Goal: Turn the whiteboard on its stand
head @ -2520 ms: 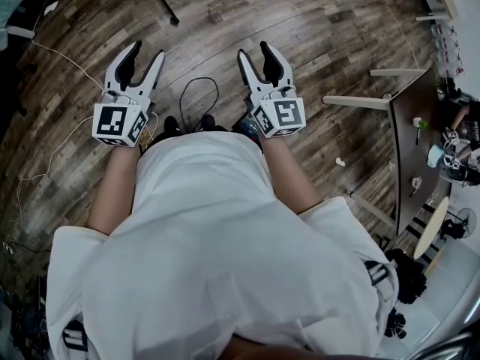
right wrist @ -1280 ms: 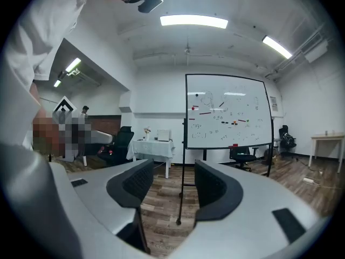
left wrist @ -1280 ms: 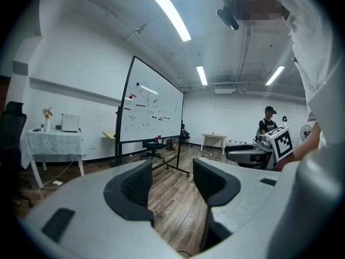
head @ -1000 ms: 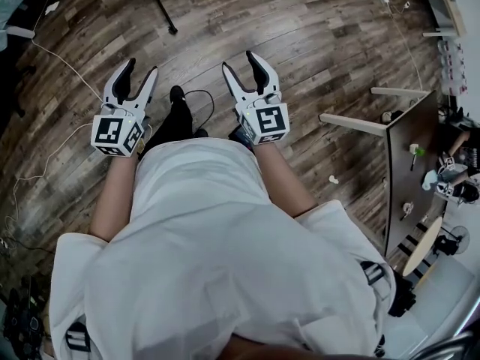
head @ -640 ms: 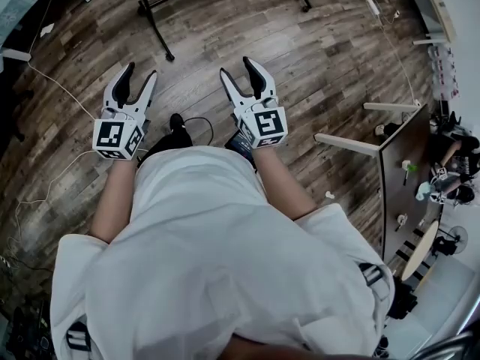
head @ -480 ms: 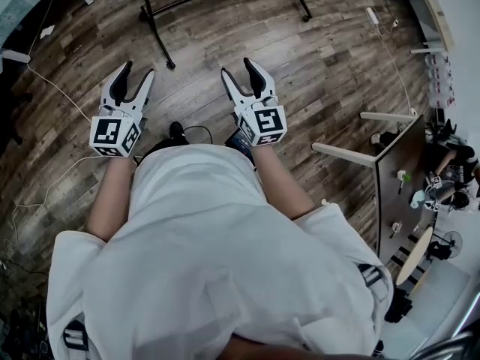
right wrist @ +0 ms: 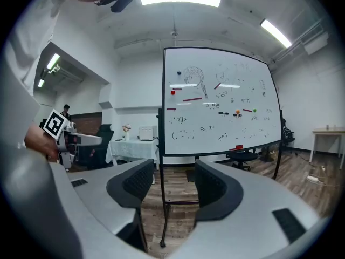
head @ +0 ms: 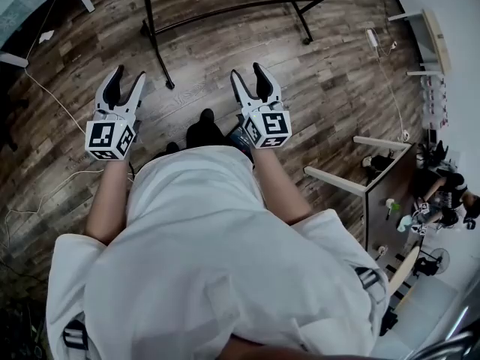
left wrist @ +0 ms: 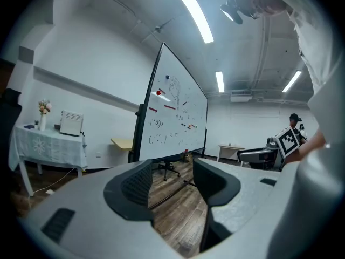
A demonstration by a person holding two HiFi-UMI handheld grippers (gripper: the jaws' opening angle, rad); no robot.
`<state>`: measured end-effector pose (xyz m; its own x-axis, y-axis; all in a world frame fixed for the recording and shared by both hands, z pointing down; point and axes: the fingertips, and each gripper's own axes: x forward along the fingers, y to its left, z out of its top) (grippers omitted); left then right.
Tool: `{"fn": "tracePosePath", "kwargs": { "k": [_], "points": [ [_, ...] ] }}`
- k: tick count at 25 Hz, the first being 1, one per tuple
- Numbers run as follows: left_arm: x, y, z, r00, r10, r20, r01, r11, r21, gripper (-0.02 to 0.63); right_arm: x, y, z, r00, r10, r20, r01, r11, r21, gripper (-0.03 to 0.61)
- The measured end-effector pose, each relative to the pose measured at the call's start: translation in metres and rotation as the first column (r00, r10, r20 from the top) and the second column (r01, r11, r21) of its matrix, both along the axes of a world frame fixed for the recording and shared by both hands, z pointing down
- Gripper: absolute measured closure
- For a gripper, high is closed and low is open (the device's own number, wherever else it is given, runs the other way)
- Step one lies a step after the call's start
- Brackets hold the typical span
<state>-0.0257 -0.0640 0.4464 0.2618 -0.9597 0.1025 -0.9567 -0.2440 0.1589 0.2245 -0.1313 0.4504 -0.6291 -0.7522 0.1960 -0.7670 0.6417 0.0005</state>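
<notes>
**Head view:** A person in a white top stands on a wood floor [head: 337, 58] with the left gripper [head: 126, 81] and right gripper [head: 249, 77] held out side by side at waist height. Both claws are spread and carry nothing. The black foot of the stand [head: 225, 7] lies on the boards just ahead, clear of both tools. This looks like an approach rather than a grasp.

**Left gripper view:** The whiteboard [left wrist: 178, 117] rises upright on its frame, seen at a slant with its near edge toward the camera. Marker scribbles and small magnets dot its face. Only bare floor shows between the parted jaws. A cloth-covered table [left wrist: 48, 144] stands against the far wall.

**Right gripper view:** Here the board faces the camera almost squarely. Its left post stands in line with the gap between the open jaws, though well beyond them. Holding both claws wide and aimed at the frame probably readies them to take an edge. The turn has not yet begun.
</notes>
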Motion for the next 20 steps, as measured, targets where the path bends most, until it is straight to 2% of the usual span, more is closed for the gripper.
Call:
{"fn": "tracePosePath", "kwargs": {
  "k": [6,11,17,20],
  "points": [
    [-0.014,-0.062,0.017,0.998,-0.067,0.018,0.068,0.997,-0.038,0.394,-0.01,-0.084,0.026,0.998,-0.044,0.044,0.046,0.997,-0.055,0.347],
    [-0.013,-0.117,0.001,0.994,-0.108,-0.01,0.108,0.994,-0.01,0.394,-0.035,-0.149,0.016,0.985,-0.158,0.064,0.161,0.986,-0.045,0.347],
    [-0.026,-0.177,-0.021,0.978,-0.21,0.015,0.21,0.978,0.005,0.394,-0.059,-0.23,0.003,0.959,-0.268,0.092,0.272,0.962,-0.034,0.347],
    [-0.028,-0.198,-0.031,0.97,-0.242,-0.028,0.243,0.969,0.032,0.394,-0.063,-0.258,0.002,0.944,-0.311,0.107,0.316,0.948,-0.037,0.348]
  ]
}}
